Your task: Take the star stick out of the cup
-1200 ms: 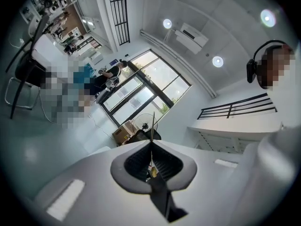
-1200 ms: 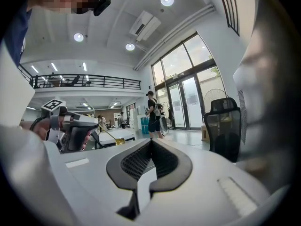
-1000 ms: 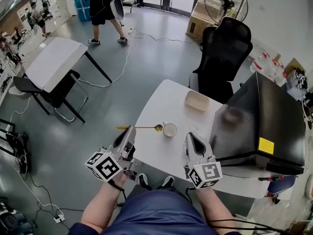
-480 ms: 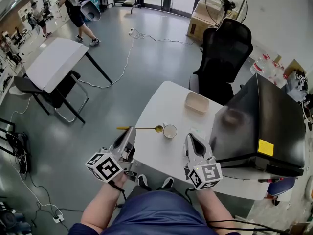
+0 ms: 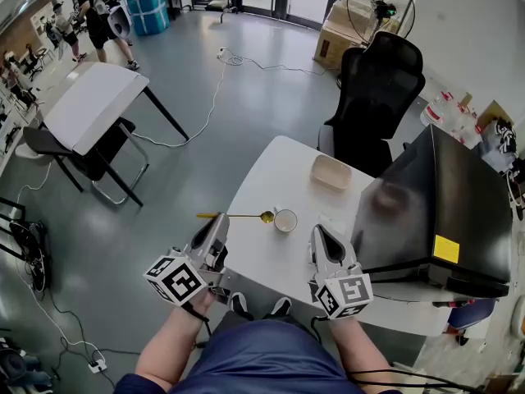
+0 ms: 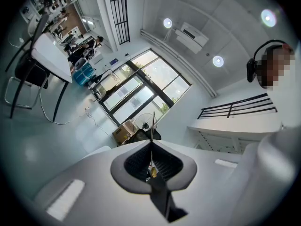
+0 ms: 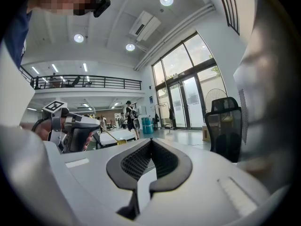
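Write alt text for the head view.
The left tongs hold a thin stick level at the edge of a white table, its gold star end beside a cup. The right tongs hover empty nearby.

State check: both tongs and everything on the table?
left tongs: shut on star stick
right tongs: shut, empty
star stick: held level, out of cup
cup: upright on table
tray: upright, looks empty
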`<state>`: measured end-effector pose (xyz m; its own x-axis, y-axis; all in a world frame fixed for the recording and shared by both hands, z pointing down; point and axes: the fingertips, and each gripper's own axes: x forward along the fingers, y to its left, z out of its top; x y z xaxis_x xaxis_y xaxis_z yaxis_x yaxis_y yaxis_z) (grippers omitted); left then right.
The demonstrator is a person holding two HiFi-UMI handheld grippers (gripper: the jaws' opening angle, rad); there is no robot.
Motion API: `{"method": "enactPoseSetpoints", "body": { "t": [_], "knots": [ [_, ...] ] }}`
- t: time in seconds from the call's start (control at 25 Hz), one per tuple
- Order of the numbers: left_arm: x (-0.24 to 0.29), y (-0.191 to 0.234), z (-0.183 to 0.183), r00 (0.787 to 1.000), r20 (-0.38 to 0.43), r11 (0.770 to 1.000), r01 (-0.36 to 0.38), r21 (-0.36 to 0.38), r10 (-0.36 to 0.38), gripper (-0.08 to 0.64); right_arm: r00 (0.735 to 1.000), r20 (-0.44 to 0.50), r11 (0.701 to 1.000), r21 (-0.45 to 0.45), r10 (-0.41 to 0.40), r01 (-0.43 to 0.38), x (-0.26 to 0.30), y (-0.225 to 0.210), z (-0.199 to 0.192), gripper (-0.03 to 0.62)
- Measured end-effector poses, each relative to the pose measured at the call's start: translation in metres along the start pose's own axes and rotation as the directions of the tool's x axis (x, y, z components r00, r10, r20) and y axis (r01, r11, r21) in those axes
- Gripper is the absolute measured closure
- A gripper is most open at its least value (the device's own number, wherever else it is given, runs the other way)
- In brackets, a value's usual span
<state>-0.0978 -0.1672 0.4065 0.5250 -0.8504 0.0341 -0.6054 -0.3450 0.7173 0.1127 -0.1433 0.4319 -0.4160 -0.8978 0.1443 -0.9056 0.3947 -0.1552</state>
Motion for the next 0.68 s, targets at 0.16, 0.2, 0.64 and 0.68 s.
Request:
{"method": "enactPoseSetpoints", "body": {
  "t": [0.16, 0.2, 0.64, 0.68],
  "knots": [
    [0.0011, 0.001, -0.0024, 1.0, -0.005, 1.0, -0.002, 0.0, 0.002, 0.551, 1.0, -0.002, 1.0, 0.002, -0.004, 0.004, -0.0012, -0.0013, -0.003, 0.586],
    [0.001, 0.0012, -0.0023, 1.0, -0.004, 1.0, -0.001, 0.0, 0.001, 0.551, 1.0, -0.002, 1.0, 0.002, -0.003, 0.003, -0.0012, -0.0011, -0.0034, 0.586],
    [0.0065, 0.0014, 0.0034, 1.0, -0.001, 1.0, -0.009, 0.009, 0.009, 0.551, 1.0, 0.005, 1.0, -0.001, -0.003, 0.003, 0.0, -0.001, 0.0031, 0.586],
    [0.0072, 0.0018, 0.0033, 1.0, -0.002, 1.0, -0.01, 0.009, 0.01, 0.551, 1.0, 0.002, 1.0, 0.0, -0.005, 0.005, -0.0008, -0.0012, 0.0018, 0.586]
  ]
}}
